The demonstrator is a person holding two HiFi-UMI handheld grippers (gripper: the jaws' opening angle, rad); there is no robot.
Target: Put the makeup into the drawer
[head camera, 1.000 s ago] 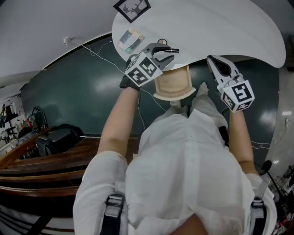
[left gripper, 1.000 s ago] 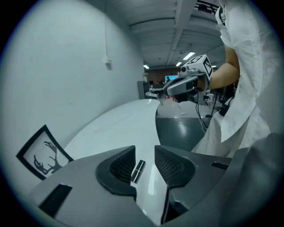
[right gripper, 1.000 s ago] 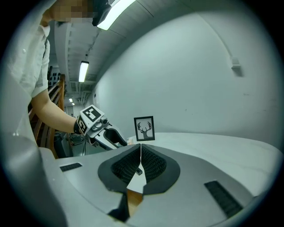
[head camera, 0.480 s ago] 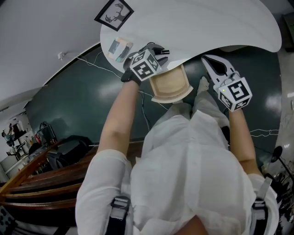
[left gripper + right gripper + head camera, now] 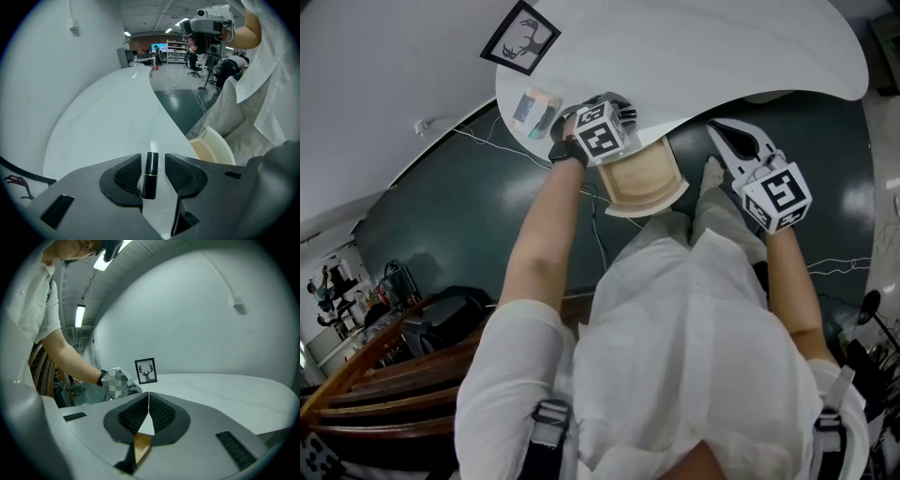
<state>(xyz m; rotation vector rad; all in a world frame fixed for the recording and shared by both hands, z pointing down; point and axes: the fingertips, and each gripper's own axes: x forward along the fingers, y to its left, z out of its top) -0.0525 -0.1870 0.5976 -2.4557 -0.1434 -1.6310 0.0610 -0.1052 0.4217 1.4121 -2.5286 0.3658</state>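
A black lipstick (image 5: 150, 174) stands between the pads of my left gripper (image 5: 153, 161), with a thin gap on each side, so the pads do not press on it. This gripper (image 5: 619, 105) points steeply down over the white table's (image 5: 694, 47) near edge, just left of the open wooden drawer (image 5: 642, 180). The drawer (image 5: 211, 147) sticks out from under the tabletop and holds nothing that I can see. My right gripper (image 5: 727, 131) hovers to the drawer's right, pads (image 5: 148, 397) shut together on nothing.
A small makeup palette (image 5: 536, 111) lies on the table left of my left gripper. A framed deer picture (image 5: 520, 36) leans on the wall behind it. A cable runs over the dark green floor (image 5: 441, 206); wooden furniture stands at lower left.
My left gripper has sunk toward the table edge and tipped downward, and its jaws stand wider round the lipstick. The right gripper has barely shifted.
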